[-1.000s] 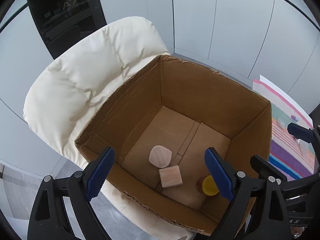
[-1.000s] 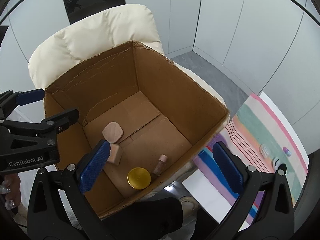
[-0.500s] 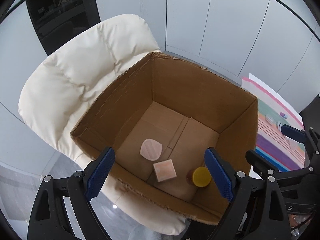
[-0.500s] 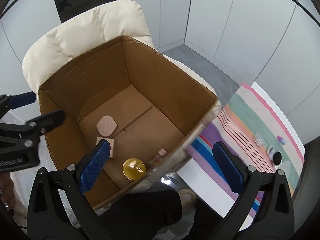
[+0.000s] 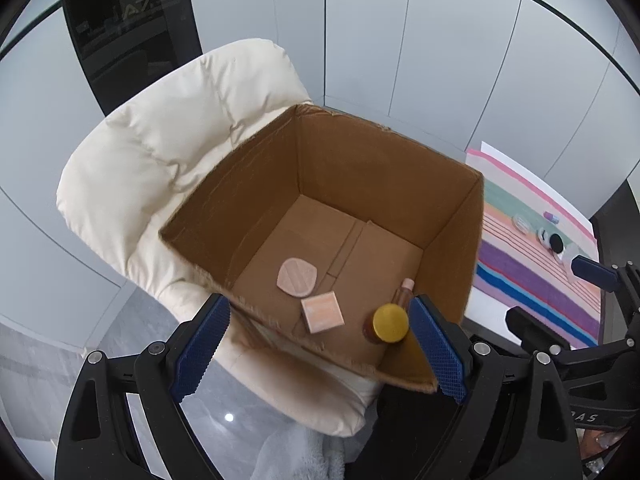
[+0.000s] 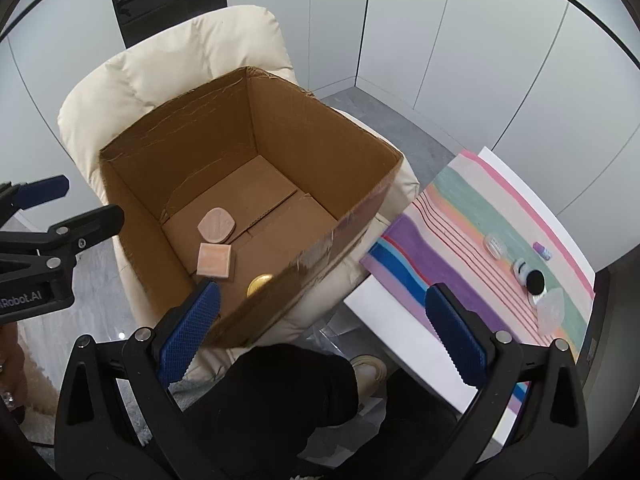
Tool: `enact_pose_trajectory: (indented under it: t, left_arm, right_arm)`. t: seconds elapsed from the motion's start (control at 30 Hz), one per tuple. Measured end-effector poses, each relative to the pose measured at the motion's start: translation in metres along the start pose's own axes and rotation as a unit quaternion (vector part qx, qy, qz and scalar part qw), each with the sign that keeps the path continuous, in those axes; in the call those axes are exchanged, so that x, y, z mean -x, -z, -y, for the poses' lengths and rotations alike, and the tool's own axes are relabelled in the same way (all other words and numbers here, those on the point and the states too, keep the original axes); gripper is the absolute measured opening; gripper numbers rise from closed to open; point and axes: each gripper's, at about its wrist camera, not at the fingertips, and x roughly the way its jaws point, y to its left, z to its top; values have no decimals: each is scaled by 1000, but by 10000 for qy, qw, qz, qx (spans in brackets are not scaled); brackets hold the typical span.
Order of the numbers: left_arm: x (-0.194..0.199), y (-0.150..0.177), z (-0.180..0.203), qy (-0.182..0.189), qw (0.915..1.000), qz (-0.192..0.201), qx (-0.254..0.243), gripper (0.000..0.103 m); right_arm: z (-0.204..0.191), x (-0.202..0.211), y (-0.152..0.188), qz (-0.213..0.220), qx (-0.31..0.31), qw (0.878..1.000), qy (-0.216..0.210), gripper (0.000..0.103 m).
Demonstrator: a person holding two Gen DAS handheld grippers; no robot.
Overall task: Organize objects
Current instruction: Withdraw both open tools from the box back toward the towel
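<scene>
An open cardboard box sits on a cream padded chair. Inside lie a rounded pink compact, a square pink case, a gold-lidded jar and a small pink-capped bottle. My left gripper is open and empty above the box's near edge. My right gripper is open and empty, above the box's near corner. Small items remain on the striped mat: a clear jar, a black-lidded jar, a purple cap.
The striped mat lies on a white table right of the chair. Grey wall panels stand behind. A dark-clothed leg and shoe are below the right gripper. The other gripper shows at each view's side.
Both grippers have pulled back and up from the box, so it looks smaller and farther. The right view has swung toward the table, showing more of the mat. Box contents have not moved.
</scene>
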Motion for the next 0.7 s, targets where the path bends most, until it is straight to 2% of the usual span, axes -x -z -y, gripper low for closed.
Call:
enact_pose_trajectory:
  t: [0.37,0.7]
  left_arm:
    - [22,51,-2,65,9998,-195,1,92]
    - [36,57,15,67,9997,47,-210,92]
  right_arm:
    - [-10,36,48,-2,-65,10000,29,103]
    - [-7,51,69,53,-164,9998,65,103]
